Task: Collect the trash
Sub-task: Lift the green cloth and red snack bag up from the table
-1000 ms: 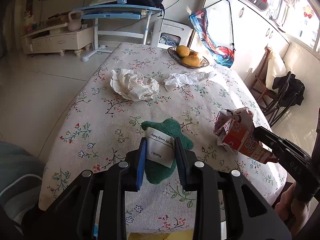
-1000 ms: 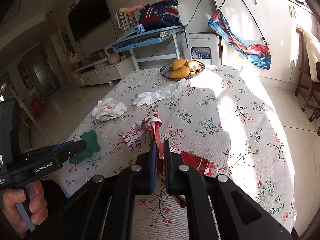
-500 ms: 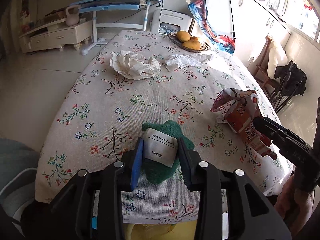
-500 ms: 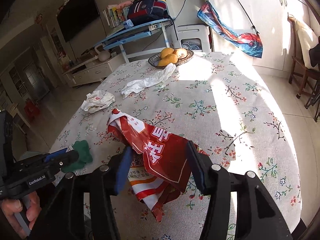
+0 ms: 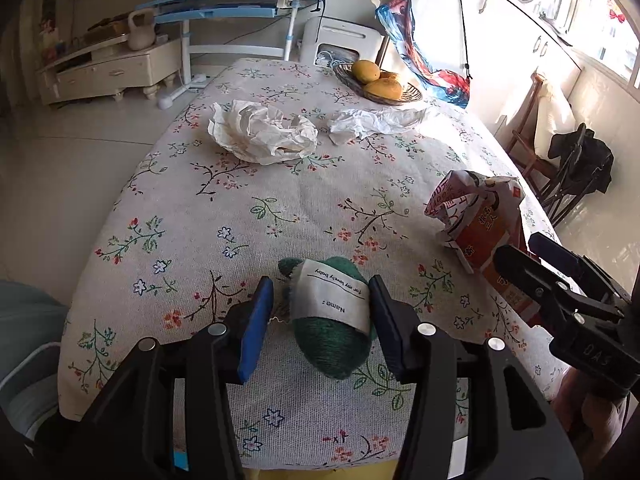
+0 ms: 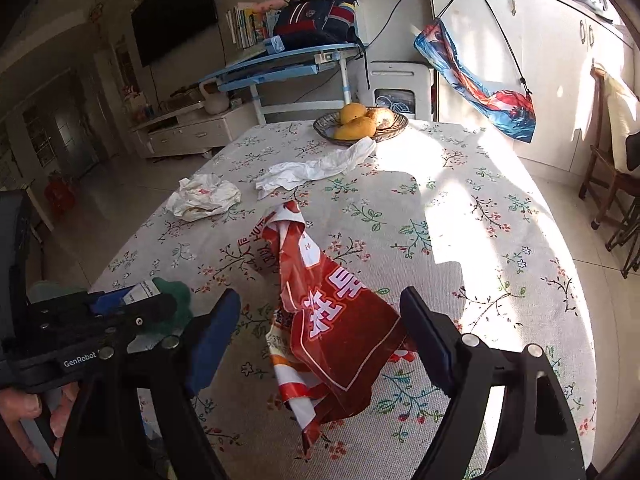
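A green yarn ball (image 5: 332, 344) with a white label lies near the table's front edge between the fingers of my left gripper (image 5: 320, 284). Its jaws are opening. A gap shows beside the left pad, and the right pad stands close against the label. My right gripper (image 6: 320, 296) is opening wide around a crumpled red and white snack wrapper (image 6: 336, 320), which lies loose between the jaws. The wrapper (image 5: 480, 220) and the right gripper (image 5: 532, 256) also show in the left wrist view. The left gripper (image 6: 132, 304) sits at the lower left of the right wrist view.
A crumpled white paper bag (image 5: 262, 134) and a white tissue (image 5: 372, 120) lie farther back on the flowered tablecloth (image 5: 240, 220). A basket (image 5: 348, 76) of mangoes stands at the far end. Chairs (image 6: 608, 176) stand to the right, and a blue desk (image 6: 280, 64) behind the table.
My right jaws went from shut on the wrapper to wide apart, and the wrapper spread out between them. My left jaws widened around the yarn ball.
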